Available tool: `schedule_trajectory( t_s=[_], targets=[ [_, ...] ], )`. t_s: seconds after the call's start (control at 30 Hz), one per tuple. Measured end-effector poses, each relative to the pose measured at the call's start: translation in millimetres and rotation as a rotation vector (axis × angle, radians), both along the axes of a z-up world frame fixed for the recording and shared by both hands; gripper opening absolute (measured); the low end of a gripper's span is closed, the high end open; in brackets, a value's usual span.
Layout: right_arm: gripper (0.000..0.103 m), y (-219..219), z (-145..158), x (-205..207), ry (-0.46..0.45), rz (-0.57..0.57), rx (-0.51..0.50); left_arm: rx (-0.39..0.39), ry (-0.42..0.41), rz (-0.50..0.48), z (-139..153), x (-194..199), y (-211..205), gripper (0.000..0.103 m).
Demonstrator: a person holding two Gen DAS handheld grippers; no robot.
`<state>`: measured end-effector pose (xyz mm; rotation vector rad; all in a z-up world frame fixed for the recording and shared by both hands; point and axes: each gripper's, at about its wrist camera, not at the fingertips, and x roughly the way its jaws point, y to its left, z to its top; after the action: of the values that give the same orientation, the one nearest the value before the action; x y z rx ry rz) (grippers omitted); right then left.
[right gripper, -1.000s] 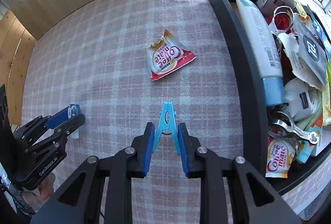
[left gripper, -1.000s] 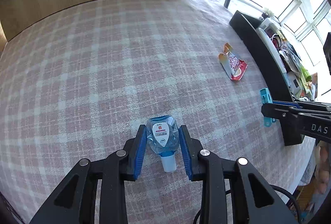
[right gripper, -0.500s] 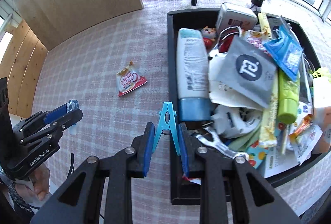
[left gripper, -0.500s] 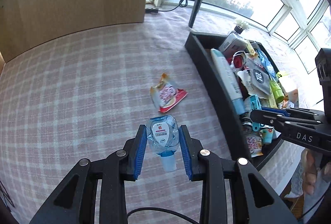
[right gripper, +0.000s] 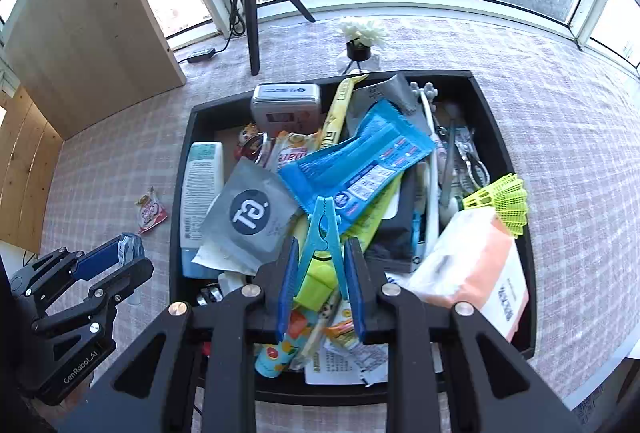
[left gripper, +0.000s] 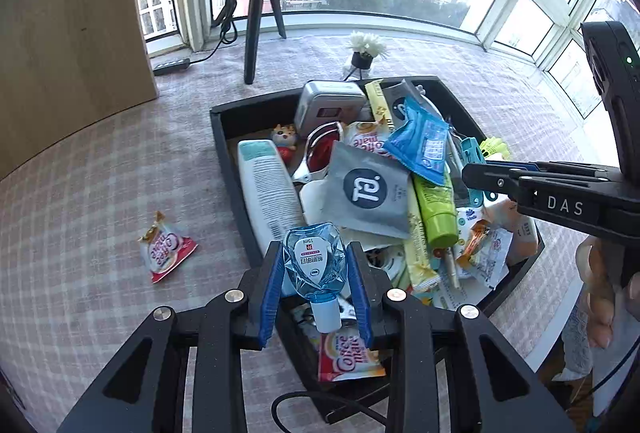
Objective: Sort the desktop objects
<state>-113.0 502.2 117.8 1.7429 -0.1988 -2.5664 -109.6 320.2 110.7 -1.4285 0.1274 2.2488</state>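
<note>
My left gripper (left gripper: 316, 273) is shut on a small clear blue bottle (left gripper: 314, 261) with a white label, cap toward the camera, held above the near left corner of the black tray (left gripper: 224, 149). My right gripper (right gripper: 320, 269) is shut on a blue clothespin (right gripper: 323, 229), held over the middle of the tray (right gripper: 180, 193), above the grey pouch (right gripper: 250, 215) and blue packet (right gripper: 360, 169). The left gripper (right gripper: 128, 257) also shows at the left of the right wrist view, the right gripper (left gripper: 480, 173) at the right of the left wrist view.
The tray is heaped with several items: a white tube (left gripper: 268, 193), a green tube (left gripper: 434, 209), a tissue pack (right gripper: 476, 265), a yellow shuttlecock (right gripper: 504, 201). A Coffee mate sachet (left gripper: 166, 247) lies on the checked cloth left of the tray. A tripod (left gripper: 256, 13) and wooden panel (left gripper: 72, 33) stand behind.
Both grippers rose and travelled from the open checked cloth over to the black tray, each keeping its hold. The sachet now lies off to the left.
</note>
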Motion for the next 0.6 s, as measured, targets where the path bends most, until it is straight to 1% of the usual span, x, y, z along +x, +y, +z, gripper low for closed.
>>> schedule_trajectory(
  t_s=[0.2,0.3,0.33,0.37,0.43,0.5,0.6],
  targets=[
    [0.023,34.3,2.1,-11.9,0.004,-0.025,-0.002,-0.004,0.001,-0.05,2.8,0.0,44.1,0.03],
    [0.024,42.4,0.2,-17.4,-0.003,-0.024,-0.013,-0.001,-0.01,-0.08,3.3,-1.5,58.9,0.025],
    [0.026,43.2,-1.8,-19.2,-0.012,-0.02,-0.021,-0.005,-0.016,-0.093,3.2,-1.8,63.2,0.029],
    [0.029,44.5,-3.7,-20.3,-0.022,-0.021,-0.021,-0.007,-0.023,-0.104,2.7,-2.1,66.5,0.042],
    [0.043,46.3,-5.5,-20.5,-0.018,-0.027,-0.019,-0.006,-0.009,-0.094,3.7,-3.1,67.5,0.054],
    [0.045,47.9,-5.9,-19.0,-0.013,-0.034,-0.022,-0.014,-0.006,-0.085,4.1,-6.7,64.1,0.054],
    [0.046,50.9,-5.6,-13.5,-0.01,-0.05,-0.034,-0.016,-0.022,-0.047,1.8,-17.0,48.5,0.054]
  ],
)
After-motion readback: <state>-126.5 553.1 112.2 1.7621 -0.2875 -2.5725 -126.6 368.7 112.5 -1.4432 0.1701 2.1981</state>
